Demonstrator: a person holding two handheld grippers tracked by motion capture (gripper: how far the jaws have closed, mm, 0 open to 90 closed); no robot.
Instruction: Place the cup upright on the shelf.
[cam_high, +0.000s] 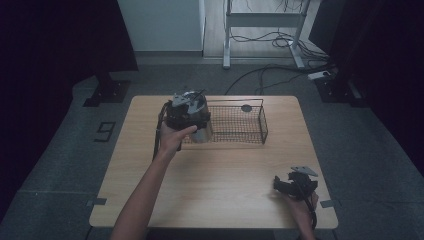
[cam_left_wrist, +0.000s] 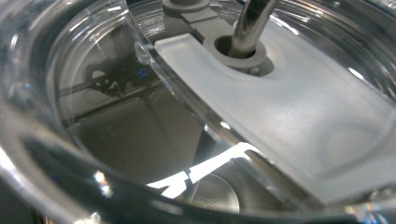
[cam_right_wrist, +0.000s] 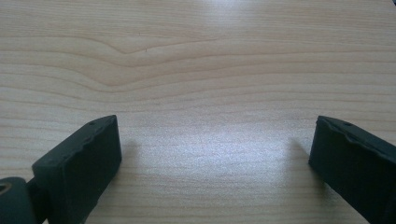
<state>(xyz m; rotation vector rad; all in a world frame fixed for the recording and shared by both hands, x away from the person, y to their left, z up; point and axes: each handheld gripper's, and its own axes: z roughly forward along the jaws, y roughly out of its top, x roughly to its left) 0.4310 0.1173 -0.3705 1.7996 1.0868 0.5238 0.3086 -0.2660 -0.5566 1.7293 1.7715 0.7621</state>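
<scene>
A silver tumbler (cam_high: 201, 131) stands at the left end of a black wire basket (cam_high: 263, 125). My left gripper (cam_high: 187, 112) is right on top of it, held in the person's left hand. The left gripper view is pressed close to the tumbler's clear lid (cam_left_wrist: 289, 121), with a metal straw (cam_left_wrist: 250, 21) coming up through a grey grommet; its jaws are hidden. My right gripper (cam_high: 282, 186) sits low over the table near the front right corner. In the right gripper view its jaws stand wide open (cam_right_wrist: 215, 154) over bare wood, with nothing between them.
A small dark disc (cam_high: 246, 108) lies in the basket's far right part. The light wooden table (cam_high: 215, 185) is ringed by grey floor. A white desk frame and cables (cam_high: 280, 37) stand behind it, with dark curtains at both sides.
</scene>
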